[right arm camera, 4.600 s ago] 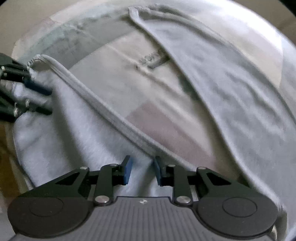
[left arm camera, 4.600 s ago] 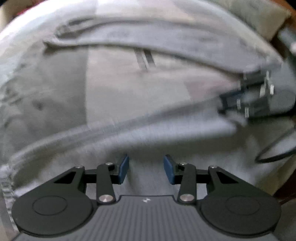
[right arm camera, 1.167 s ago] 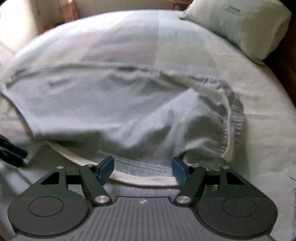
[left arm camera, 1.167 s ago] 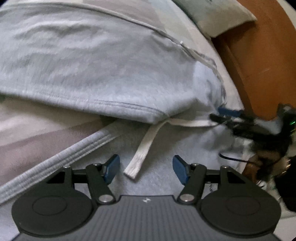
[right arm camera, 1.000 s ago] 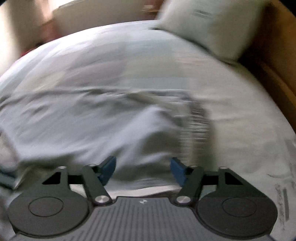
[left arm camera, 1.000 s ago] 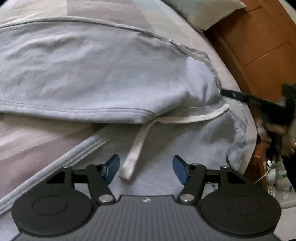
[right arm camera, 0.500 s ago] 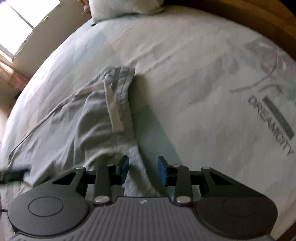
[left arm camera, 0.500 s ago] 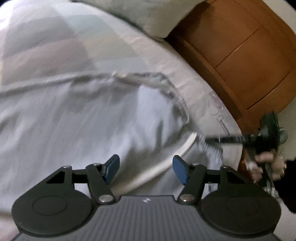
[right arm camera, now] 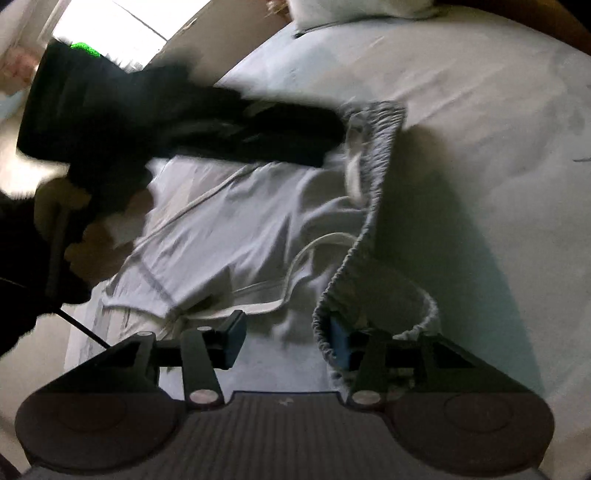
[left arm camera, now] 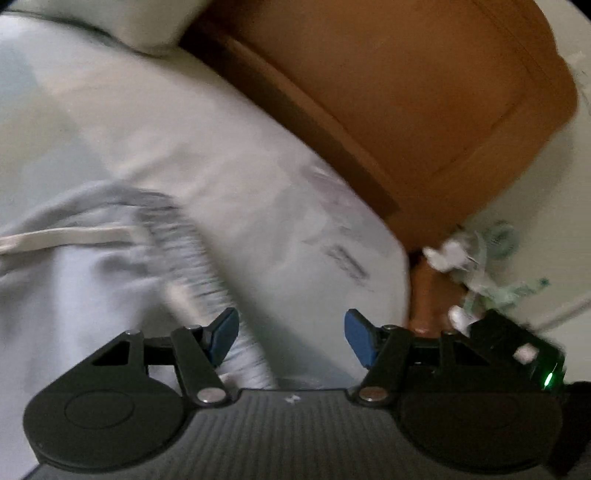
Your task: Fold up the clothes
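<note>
While left gripper (left arm camera: pixel 291 341) gapes, only right wrist shows sweatpants' waistband (right arm camera: pixel 373 206).

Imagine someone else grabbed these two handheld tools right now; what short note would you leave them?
Left tool: open, holding nothing, hovering by the grey sweatpants near their elastic waistband.
Right tool: open, with the waistband bunched around one of its fingers, not clamped.
The sweatpants lie rumpled on the bed sheet, white drawstring loose on top, pillow at the far end.
Done: the pants look doubled over lengthwise, though blur makes that uncertain.
Left: probably tuck the drawstring in, smooth the waist end, then fold the pants shorter.
</note>
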A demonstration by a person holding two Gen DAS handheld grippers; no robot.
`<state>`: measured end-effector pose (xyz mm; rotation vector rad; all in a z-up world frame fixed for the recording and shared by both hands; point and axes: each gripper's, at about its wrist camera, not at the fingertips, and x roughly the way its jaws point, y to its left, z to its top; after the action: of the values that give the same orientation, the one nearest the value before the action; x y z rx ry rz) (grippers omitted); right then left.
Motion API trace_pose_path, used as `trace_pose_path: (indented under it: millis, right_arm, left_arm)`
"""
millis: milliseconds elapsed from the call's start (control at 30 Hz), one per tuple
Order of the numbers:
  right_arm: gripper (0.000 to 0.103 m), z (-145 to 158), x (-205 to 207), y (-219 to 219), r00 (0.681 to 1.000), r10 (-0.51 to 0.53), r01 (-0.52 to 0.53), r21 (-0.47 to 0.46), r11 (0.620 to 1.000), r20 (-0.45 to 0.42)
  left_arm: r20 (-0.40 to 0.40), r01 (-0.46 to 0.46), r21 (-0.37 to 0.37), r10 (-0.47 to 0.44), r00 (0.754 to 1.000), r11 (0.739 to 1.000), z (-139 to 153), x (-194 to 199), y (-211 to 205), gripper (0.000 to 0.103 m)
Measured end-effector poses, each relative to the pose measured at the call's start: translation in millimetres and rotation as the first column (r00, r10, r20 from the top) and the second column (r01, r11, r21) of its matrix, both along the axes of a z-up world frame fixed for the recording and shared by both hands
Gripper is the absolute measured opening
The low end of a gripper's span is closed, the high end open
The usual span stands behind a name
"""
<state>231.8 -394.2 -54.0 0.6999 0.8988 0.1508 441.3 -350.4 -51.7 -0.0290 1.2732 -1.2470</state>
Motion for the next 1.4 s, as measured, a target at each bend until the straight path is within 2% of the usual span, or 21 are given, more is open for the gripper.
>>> trace_pose_path:
  millis: [67,133,200,300,433,500,567,600,667,700,767,800,867,1000,1133,1167,1233,1300,1400]
  right_arm:
    - [0.055,-2.0,3.1,1.8,1.000,0.007,-0.007,-0.002,1.000,0.007]
    - [0.055,-3.9,4.3,2.7,1.000,0.007,-0.007,0.003,1.000,0.010]
    - [0.055,-5.3,2.7,0.5,1.000,0.002,-0.002,0.012,1.000,0.006]
    - [0.055,-9.2,11.8,-12.8,1.000,0.003,-0.003,-0.005,1.000,0.004]
    - [0.055,-14.4,23.9,-30.6,1.000,0.004,-0.004,-0.027,1.000,0.001]
    - [0.054,-17.0,29.9,-39.5,1.000,0.004,-0.004,-0.039,0.999,0.000]
    - [0.049,-19.6,36.0,-48.4,1.000,0.005,-0.005,-0.050,0.999,-0.002]
    - [0.043,-20.9,39.0,-52.9,1.000,0.005,-0.005,-0.055,0.998,-0.002]
    - [0.041,-23.4,45.1,-61.8,1.000,0.005,-0.006,-0.067,0.998,-0.004]
    - [0.038,-25.8,49.4,-64.5,1.000,0.017,-0.017,-0.071,0.997,-0.005]
    - [0.037,-38.1,64.1,-55.9,0.993,0.114,-0.116,-0.092,0.989,-0.021]
    - [0.038,-45.3,65.1,-49.3,0.985,0.169,-0.172,-0.100,0.980,-0.039]
    - [0.037,-47.4,70.9,-41.4,0.973,0.227,-0.230,-0.133,0.964,-0.041]
    - [0.038,-44.3,78.2,-31.9,0.951,0.297,-0.307,-0.164,0.938,-0.081]
    - [0.035,-39.5,83.8,-15.6,0.922,0.358,-0.383,-0.226,0.896,-0.146]
    - [0.031,-38.5,85.0,-12.5,0.918,0.362,-0.393,-0.236,0.889,-0.162]
    - [0.014,-37.4,87.0,-10.0,0.926,0.331,-0.370,-0.253,0.894,-0.184]
    - [0.008,-34.2,87.7,-11.8,0.938,0.292,-0.334,-0.262,0.905,-0.188]
    - [0.006,-17.8,83.4,-21.0,0.965,0.207,-0.249,-0.317,0.915,-0.161]
  left_arm:
    - [-0.071,0.057,0.022,-0.055,0.996,0.998,-16.2,-4.0,-15.9,0.065]
    - [-0.087,0.077,0.070,-0.070,0.994,0.995,-34.0,-6.6,-24.7,0.065]
    - [-0.064,0.051,0.148,-0.042,0.997,0.988,-47.2,-4.5,-23.7,0.064]
    - [-0.012,0.013,0.178,-0.011,1.000,0.984,-46.6,-2.2,-7.0,0.064]
    - [0.032,0.015,0.233,-0.023,0.999,0.972,-46.4,0.0,12.7,0.064]
    - [0.033,0.006,0.231,-0.014,0.999,0.973,-47.8,1.6,20.5,0.064]
    - [0.034,-0.006,0.222,-0.002,0.999,0.975,-46.3,1.9,24.3,0.065]
    - [0.031,-0.013,0.216,0.007,0.999,0.976,-45.9,3.4,26.1,0.065]
    - [0.026,-0.029,0.203,0.024,0.999,0.979,-45.8,3.9,29.0,0.065]
    - [0.038,-0.038,0.212,0.031,0.999,0.977,-45.5,6.0,29.9,0.058]
    - [0.074,-0.038,0.225,0.022,0.997,0.974,-44.8,6.0,33.4,0.058]
    - [0.064,-0.039,0.205,0.026,0.998,0.978,-44.3,8.0,38.0,0.061]
    - [0.034,-0.062,0.178,0.057,0.998,0.982,-43.1,12.1,45.4,0.061]
    - [0.051,-0.130,0.119,0.124,0.991,0.984,-29.0,16.2,61.2,0.062]
    - [0.057,-0.198,0.110,0.192,0.980,0.974,-20.2,21.4,82.6,0.064]
    - [0.065,-0.208,0.121,0.201,0.977,0.971,-20.2,21.8,86.6,0.064]
    - [0.073,-0.225,0.156,0.216,0.974,0.962,-25.7,21.2,93.7,0.064]
    - [0.060,-0.239,0.177,0.232,0.971,0.955,-31.6,19.4,97.6,0.064]
    - [0.066,-0.237,0.177,0.229,0.971,0.955,-34.7,14.1,100.5,0.064]
